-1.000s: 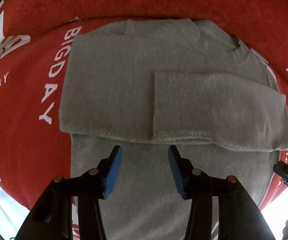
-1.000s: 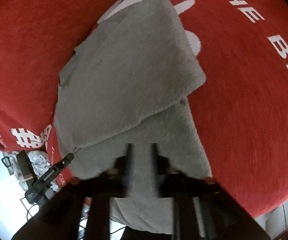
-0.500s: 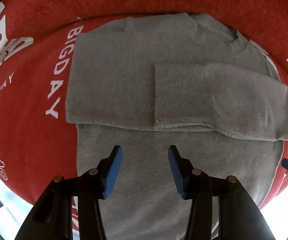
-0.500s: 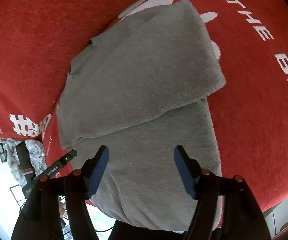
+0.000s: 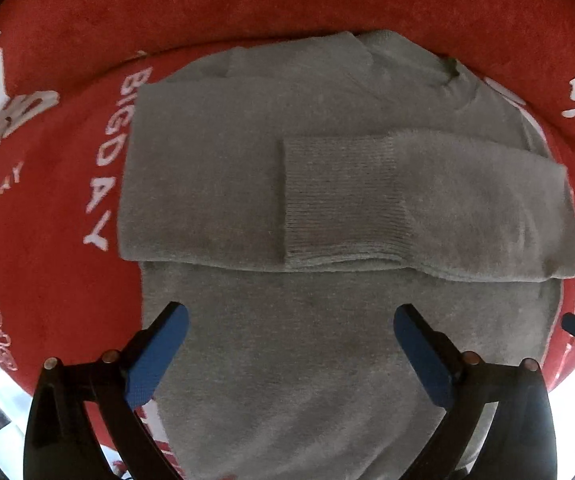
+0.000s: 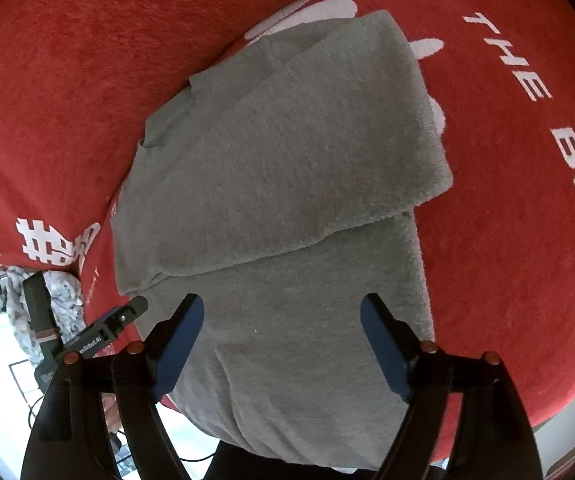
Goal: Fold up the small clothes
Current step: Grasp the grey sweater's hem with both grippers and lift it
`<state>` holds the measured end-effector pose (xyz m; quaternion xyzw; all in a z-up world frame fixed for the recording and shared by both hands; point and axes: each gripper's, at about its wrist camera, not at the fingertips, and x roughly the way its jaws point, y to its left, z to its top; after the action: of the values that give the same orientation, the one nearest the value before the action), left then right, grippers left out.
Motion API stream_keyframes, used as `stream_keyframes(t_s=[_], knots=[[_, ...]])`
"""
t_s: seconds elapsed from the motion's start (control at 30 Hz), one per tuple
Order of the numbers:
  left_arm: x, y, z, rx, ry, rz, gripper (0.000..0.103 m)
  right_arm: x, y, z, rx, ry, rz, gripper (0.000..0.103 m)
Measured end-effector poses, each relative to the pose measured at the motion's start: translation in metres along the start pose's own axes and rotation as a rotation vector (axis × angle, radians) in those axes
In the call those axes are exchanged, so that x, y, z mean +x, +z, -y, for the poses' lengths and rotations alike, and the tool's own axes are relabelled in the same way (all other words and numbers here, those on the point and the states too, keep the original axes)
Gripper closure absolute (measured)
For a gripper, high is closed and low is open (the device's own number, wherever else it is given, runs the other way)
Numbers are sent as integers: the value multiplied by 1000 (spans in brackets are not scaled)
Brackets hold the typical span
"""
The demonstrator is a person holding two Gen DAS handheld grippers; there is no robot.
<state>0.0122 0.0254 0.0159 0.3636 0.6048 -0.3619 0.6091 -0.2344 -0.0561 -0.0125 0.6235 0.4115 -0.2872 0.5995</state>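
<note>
A grey sweater (image 5: 287,184) is being displayed flat on a red blanket (image 5: 47,280) printed with white lettering, its sleeves folded across the chest. The left gripper (image 5: 290,354) is being held above the sweater's lower half, fingers spread and gripping nothing. The right gripper (image 6: 282,342) is likewise being held over the hem end, fingers spread wide.

Right gripper (image 6: 282,334) hovering with jaws spread wide, blue pads (image 6: 179,344) flanking the near part of a grey sweater (image 6: 287,168). Ahead of the jaws, sleeves folded across the sweater's body; beneath and behind the jaws, the hem end draping over the near edge. Underneath, a red cloth (image 6: 527,160) with white lettering. Left of the jaws, the left gripper (image 6: 103,332) partly visible, its state unclear.
</note>
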Motion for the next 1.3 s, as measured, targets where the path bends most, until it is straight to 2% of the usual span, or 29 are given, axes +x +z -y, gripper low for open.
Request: stream_keyframes(t_s=[0.07, 0.23, 0.33, 0.47, 0.53, 0.7, 0.83, 1.1, 1.2, 1.27, 1.3], knots=[[2, 6, 4, -3, 20, -6, 0, -3, 0, 3, -7, 9, -7, 20], [11, -10, -3, -54, 18, -80, 0, -8, -4, 16, -35, 26, -40, 20], [3, -31, -7, -93, 33, -58, 0, -11, -7, 29, -56, 31, -70, 20], [-4, -63, -14, -138, -1, -54, 0, -5, -19, 48, -85, 34, -133, 20], [-2, -85, -22, -165, -8, -75, 0, -1, -31, 59, -91, 28, -173, 20], [4, -134, -40, -210, -19, -129, 0, 10, -77, 84, -74, 89, -258, 20], [13, -178, -56, -212, -72, -154, 0, 18, -123, 97, -60, 108, -296, 20], [51, -252, -63, -254, -204, -201, 0, 44, -196, 117, -35, 88, -303, 20], [64, -267, -42, -250, -239, -213, 0, 57, -214, 121, -28, 78, -289, 20], [64, -279, -37, -249, -249, -195, 0, 65, -218, 120, -41, 76, -274, 20], [65, -272, -39, -248, -250, -188, 0, 68, -219, 117, -49, 75, -266, 20]])
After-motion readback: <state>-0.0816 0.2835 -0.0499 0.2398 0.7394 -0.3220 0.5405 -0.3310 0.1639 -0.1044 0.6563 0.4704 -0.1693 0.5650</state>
